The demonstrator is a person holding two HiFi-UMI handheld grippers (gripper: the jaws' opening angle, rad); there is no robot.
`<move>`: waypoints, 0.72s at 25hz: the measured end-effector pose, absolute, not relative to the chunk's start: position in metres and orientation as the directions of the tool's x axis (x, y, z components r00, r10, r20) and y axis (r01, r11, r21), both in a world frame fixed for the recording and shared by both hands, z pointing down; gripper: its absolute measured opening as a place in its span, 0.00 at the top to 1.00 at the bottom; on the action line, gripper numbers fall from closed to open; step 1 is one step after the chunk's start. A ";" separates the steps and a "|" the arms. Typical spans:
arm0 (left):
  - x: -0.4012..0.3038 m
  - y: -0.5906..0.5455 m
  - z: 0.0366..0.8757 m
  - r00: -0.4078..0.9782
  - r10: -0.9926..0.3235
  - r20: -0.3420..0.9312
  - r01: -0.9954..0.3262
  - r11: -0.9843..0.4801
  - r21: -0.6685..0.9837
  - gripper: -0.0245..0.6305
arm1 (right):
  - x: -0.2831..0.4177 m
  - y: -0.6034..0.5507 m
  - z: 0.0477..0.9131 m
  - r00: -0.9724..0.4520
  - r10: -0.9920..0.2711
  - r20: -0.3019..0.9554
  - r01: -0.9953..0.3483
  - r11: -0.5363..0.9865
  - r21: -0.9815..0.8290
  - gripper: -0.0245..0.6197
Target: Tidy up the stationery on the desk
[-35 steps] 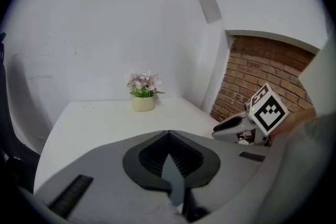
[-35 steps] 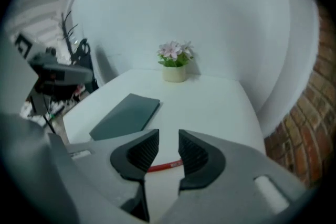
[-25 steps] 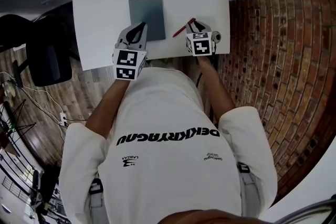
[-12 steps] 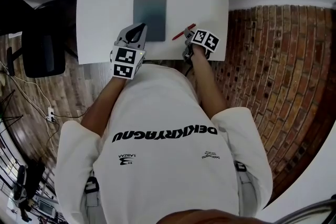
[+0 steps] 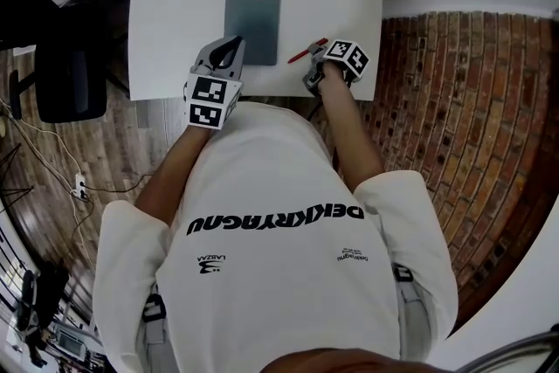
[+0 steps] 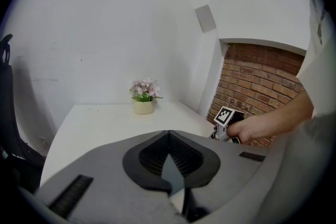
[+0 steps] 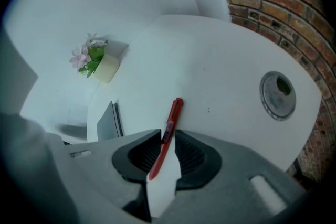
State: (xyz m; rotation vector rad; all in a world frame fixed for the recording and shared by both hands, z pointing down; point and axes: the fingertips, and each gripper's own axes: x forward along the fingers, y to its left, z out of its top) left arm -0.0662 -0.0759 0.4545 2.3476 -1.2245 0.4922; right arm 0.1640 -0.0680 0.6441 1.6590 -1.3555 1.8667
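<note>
Right gripper view: slim red plastic pen [image 7: 166, 139] was seen between parted, just-closing jaws of right gripper [image 7: 168, 132], not yet clamped. Pads best squared to barrel before squeeze. Left gripper [image 6: 169, 135] was closed, empty.

white desk [image 5: 175, 13] — grey notebook [image 5: 252, 27], red pen [image 5: 307, 51], flowerpot [image 7: 106, 67]

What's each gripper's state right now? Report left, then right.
Left gripper: shut, nothing between its jaws.
Right gripper: open around the red pen; its jaws have just been closing but are not yet clamped on it.
</note>
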 end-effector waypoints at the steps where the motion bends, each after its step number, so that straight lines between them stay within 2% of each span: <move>1: -0.067 -0.075 0.455 0.543 -0.675 0.499 -0.833 -0.505 0.224 0.96 | 0.163 -0.069 0.644 -0.287 -0.345 0.893 -0.739 -0.514 -0.436 0.85; 8: -0.065 -0.071 0.454 0.556 -0.671 0.490 -0.829 -0.490 0.269 0.96 | 0.149 -0.081 0.643 -0.243 -0.309 0.919 -0.841 -0.405 -0.358 0.87; 18: -0.077 -0.069 0.460 0.544 -0.674 0.500 -0.835 -0.491 0.248 0.96 | 0.137 -0.089 0.628 -0.268 -0.344 0.900 -0.872 -0.310 -0.379 0.89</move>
